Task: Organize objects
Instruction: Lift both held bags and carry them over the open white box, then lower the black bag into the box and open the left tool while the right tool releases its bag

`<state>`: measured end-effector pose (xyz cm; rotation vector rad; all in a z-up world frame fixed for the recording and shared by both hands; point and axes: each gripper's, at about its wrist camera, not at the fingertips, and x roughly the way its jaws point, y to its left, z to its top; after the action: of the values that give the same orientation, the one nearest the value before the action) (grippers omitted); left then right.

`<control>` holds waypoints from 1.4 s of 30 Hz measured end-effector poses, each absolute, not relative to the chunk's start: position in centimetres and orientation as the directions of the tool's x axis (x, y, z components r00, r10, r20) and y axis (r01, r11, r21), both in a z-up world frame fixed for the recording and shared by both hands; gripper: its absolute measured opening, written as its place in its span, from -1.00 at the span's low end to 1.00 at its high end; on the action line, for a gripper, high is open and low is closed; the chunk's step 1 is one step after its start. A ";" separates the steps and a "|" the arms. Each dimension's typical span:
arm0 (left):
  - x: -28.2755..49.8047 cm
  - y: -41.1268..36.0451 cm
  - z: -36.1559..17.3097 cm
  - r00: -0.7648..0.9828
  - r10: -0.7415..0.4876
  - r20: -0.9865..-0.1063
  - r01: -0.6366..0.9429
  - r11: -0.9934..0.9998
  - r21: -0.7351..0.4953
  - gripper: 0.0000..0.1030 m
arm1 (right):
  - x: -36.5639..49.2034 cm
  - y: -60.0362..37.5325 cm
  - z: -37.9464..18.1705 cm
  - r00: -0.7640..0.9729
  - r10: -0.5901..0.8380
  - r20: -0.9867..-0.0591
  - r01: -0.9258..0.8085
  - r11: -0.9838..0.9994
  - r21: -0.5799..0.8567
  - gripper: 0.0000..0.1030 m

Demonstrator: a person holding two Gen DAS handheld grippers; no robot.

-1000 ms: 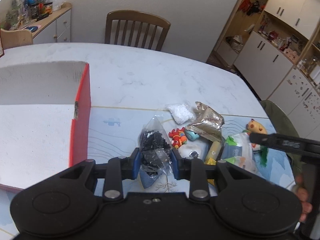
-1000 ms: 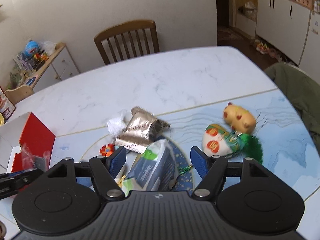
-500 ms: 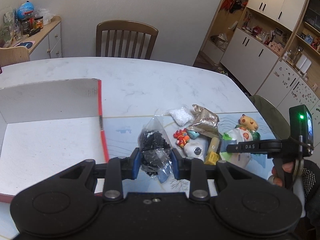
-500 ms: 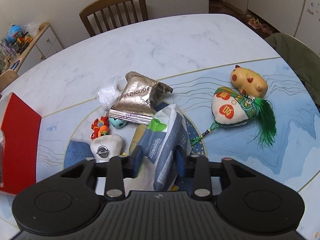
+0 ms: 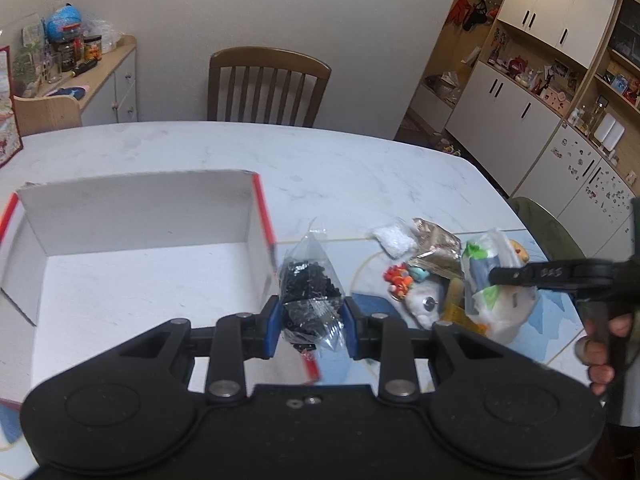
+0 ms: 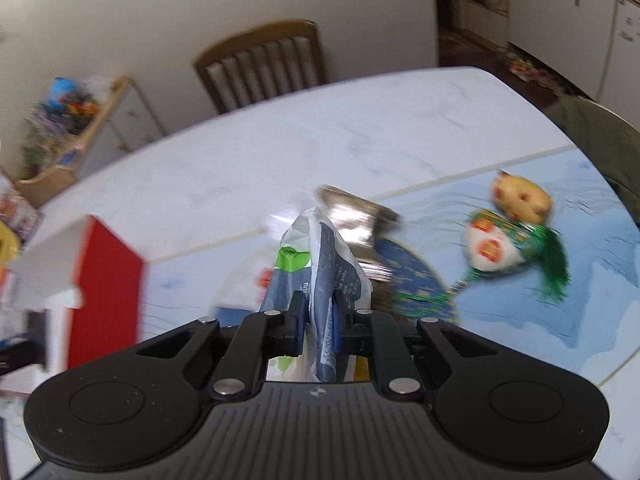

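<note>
My left gripper is shut on a clear bag of small black parts, held above the right edge of the open red box with its white inside. My right gripper is shut on a white, blue and green plastic packet and holds it lifted over the pile; the same packet shows in the left wrist view. On the blue mat lie a gold foil pouch, a white crinkled bag, a small orange toy, a white plush, a yellow pig toy and a tasselled charm.
A wooden chair stands at the table's far side. A cluttered sideboard lies at the far left and cabinets at the right. A green chair back sits by the table's right edge. A person's hand holds the right gripper's handle.
My right gripper closed on the plastic packet and lifted it off the pile. My left gripper carried the black-parts bag up, bringing the box's inside further into view.
</note>
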<state>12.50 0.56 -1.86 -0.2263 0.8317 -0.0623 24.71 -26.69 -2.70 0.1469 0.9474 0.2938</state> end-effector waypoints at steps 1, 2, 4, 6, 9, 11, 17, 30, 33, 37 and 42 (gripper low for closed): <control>12.5 1.0 -1.8 0.675 -0.140 -0.724 -0.035 0.975 -0.221 -0.42 | 24.5 -25.9 -2.0 0.548 0.334 -0.767 -0.202 0.943 0.265 -0.76; 12.4 1.4 -1.7 0.677 -0.137 -0.723 -0.039 0.975 -0.221 -0.42 | 24.3 -25.0 -1.3 0.549 0.354 -0.757 -0.223 0.935 0.276 -0.76; 12.4 2.3 -1.6 0.678 -0.130 -0.724 -0.049 0.974 -0.221 -0.42 | 23.9 -23.1 0.1 0.550 0.390 -0.738 -0.263 0.920 0.290 -0.76; 12.4 3.2 -1.5 0.679 -0.120 -0.724 -0.060 0.974 -0.217 -0.42 | 23.7 -21.2 1.1 0.543 0.425 -0.724 -0.301 0.903 0.305 -0.76; 12.3 4.5 -1.5 0.679 -0.105 -0.726 -0.080 0.973 -0.215 -0.42 | 23.5 -18.5 2.3 0.523 0.471 -0.711 -0.353 0.878 0.323 -0.76; 12.2 5.5 -1.5 0.680 -0.095 -0.727 -0.094 0.972 -0.215 -0.42 | 23.3 -16.6 3.0 0.509 0.497 -0.703 -0.383 0.862 0.332 -0.76; 12.2 8.2 -1.5 0.675 -0.046 -0.736 -0.144 0.971 -0.193 -0.42 | 23.0 -11.2 3.9 0.472 0.553 -0.687 -0.466 0.817 0.339 -0.76; 13.3 13.3 -4.5 0.580 0.054 -0.813 -0.224 0.970 -0.096 -0.42 | 21.9 -2.6 0.0 0.382 0.561 -0.735 -0.555 0.775 0.303 -0.76; 13.7 14.0 -5.6 0.548 0.068 -0.834 -0.228 0.971 -0.071 -0.42 | 22.0 -1.2 -1.5 0.363 0.548 -0.754 -0.563 0.774 0.291 -0.76; 14.3 14.5 -6.7 0.508 0.075 -0.858 -0.211 0.977 -0.040 -0.42 | 22.3 0.1 -3.5 0.333 0.533 -0.778 -0.563 0.774 0.289 -0.76; 15.1 14.7 -8.0 0.455 0.081 -0.887 -0.182 0.983 -0.003 -0.42 | 22.3 1.6 -5.6 0.302 0.501 -0.811 -0.575 0.775 0.264 -0.76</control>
<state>15.05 14.66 -8.01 -0.1026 1.0870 0.1629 22.35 1.57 -5.55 -0.0809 1.0433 0.7140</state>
